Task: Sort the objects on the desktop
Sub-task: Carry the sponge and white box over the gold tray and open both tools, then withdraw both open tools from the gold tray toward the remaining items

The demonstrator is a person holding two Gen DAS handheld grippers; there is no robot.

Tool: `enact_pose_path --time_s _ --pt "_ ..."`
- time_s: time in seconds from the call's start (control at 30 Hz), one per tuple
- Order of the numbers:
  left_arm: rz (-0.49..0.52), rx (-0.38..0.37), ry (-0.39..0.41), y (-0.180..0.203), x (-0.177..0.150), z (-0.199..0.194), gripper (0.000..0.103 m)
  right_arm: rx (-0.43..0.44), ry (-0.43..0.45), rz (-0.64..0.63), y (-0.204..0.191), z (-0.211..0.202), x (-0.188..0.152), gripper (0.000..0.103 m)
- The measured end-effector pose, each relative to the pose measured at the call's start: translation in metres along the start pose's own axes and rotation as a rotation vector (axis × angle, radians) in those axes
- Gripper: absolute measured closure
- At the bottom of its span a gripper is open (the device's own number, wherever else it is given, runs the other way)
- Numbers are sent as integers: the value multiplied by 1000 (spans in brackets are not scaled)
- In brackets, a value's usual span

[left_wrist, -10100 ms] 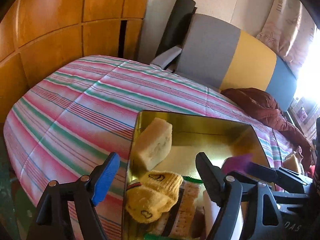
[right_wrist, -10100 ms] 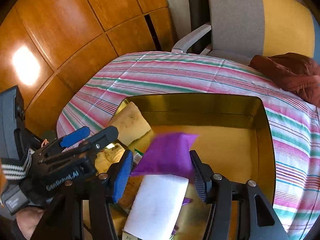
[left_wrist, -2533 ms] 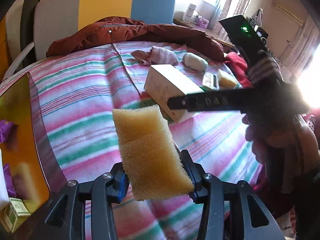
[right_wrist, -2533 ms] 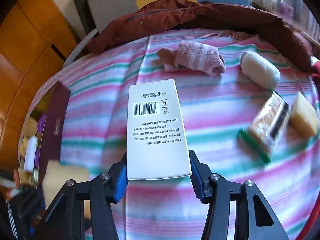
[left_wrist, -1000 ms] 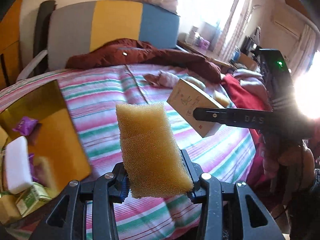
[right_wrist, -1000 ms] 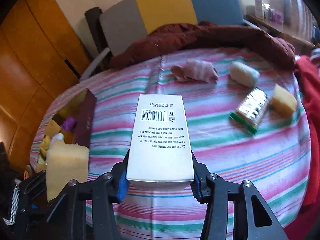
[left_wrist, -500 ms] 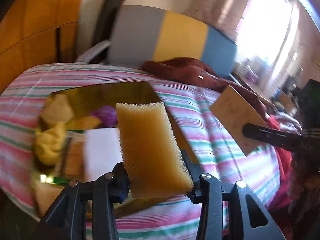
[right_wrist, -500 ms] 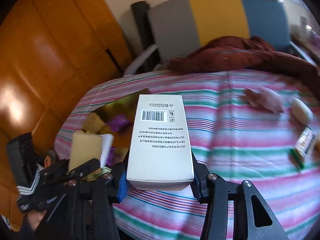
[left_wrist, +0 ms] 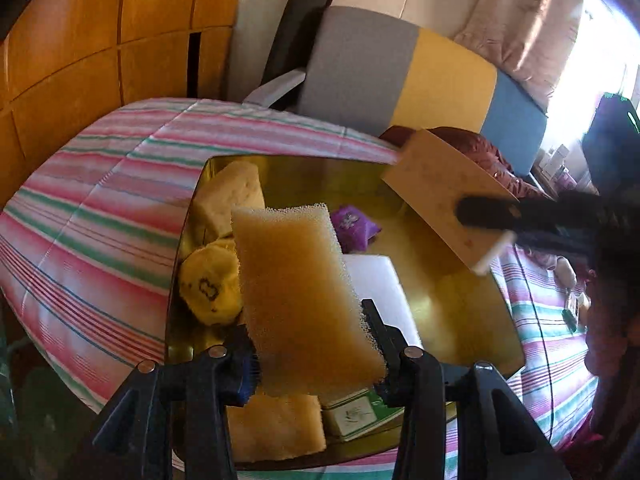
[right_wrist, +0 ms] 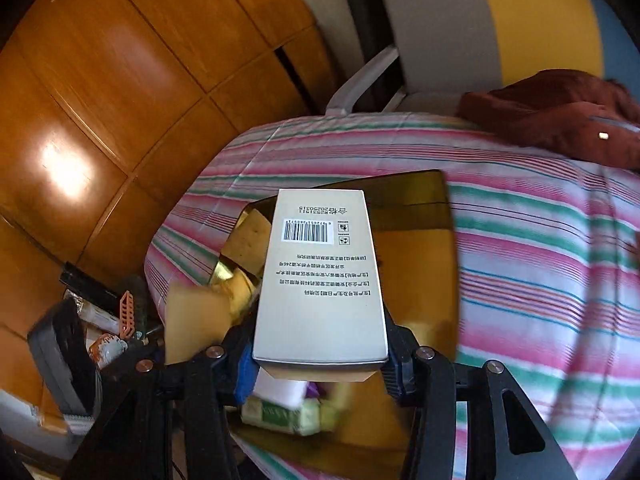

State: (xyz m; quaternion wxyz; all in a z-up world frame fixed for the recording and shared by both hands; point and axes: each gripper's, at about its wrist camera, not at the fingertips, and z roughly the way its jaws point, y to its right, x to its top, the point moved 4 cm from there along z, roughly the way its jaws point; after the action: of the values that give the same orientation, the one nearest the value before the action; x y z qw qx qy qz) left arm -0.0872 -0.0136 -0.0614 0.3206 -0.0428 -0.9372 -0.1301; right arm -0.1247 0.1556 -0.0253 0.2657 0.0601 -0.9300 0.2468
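A yellow sponge (left_wrist: 304,300) is clamped in the left gripper (left_wrist: 312,354) at lower centre, above the gold tin (left_wrist: 472,304). A white box (right_wrist: 320,280) is pinched by the right gripper (right_wrist: 320,364), mid-frame over the tin's near side.

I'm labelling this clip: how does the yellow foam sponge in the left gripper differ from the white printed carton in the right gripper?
The yellow foam sponge is porous with rounded corners; the white printed carton is smooth and sharp-edged. The sponge is plain, while the carton carries a barcode and text. Both are clamped, sponge by the left gripper, carton by the right gripper, above the gold tray.
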Motion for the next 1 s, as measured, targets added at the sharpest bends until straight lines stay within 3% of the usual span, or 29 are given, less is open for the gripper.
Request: enact_pose_path --time_s 0.23,0.37,0.47,0.63,1.0 --pt "-56 -21 -33 -15 -2 15 45 4 -41 42 -17 50 28 53" --pt "-79 -16 -9 -22 -4 6 45 41 -58 90 -23 71 37 45" --pt "-97 10 13 -31 -6 1 45 96 -63 99 -32 74 37 29" --pt "-120 11 40 -37 -13 -9 46 119 -60 107 -30 64 27 27" --pt "-58 22 41 -12 -13 -14 43 -65 7 -1 -22 21 -12 10"
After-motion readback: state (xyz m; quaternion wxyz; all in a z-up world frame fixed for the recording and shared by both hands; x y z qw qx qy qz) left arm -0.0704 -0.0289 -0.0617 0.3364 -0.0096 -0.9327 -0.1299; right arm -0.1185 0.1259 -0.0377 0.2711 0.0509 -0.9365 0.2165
